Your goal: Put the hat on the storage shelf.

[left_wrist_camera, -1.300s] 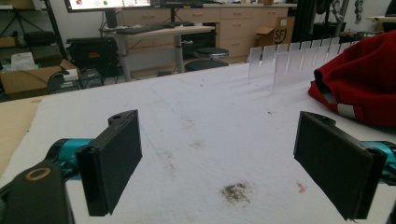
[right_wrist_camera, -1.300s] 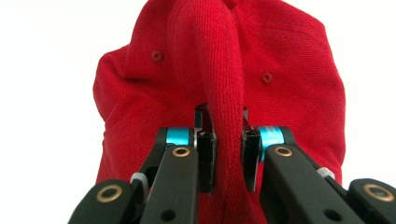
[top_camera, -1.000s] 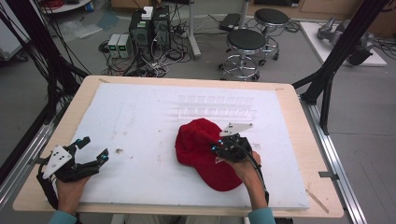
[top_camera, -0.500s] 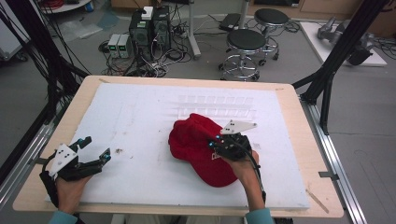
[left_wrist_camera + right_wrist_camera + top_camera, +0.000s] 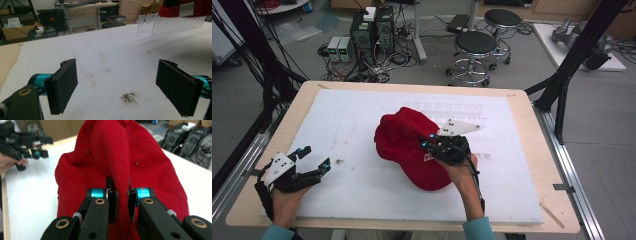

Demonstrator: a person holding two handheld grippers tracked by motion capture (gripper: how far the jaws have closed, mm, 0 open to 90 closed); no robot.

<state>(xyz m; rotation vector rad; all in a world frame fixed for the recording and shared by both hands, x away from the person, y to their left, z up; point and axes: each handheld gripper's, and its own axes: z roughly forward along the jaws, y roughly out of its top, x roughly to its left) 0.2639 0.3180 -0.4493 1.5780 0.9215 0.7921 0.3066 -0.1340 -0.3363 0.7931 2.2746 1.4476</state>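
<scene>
red cap (image 5: 412,147) dragged left across the white mat (image 5: 362,125) since a second ago, crown fold pinched in right gripper (image 5: 121,202); probably mid-reposition. left gripper (image 5: 117,86) spread wide, empty, near the table's left edge.

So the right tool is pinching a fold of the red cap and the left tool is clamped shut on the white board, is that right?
Not quite. The right tool is pinching a fold of the red cap, but the left tool is open: the left gripper view shows its jaws spread wide with nothing between them, above the white board.
</scene>
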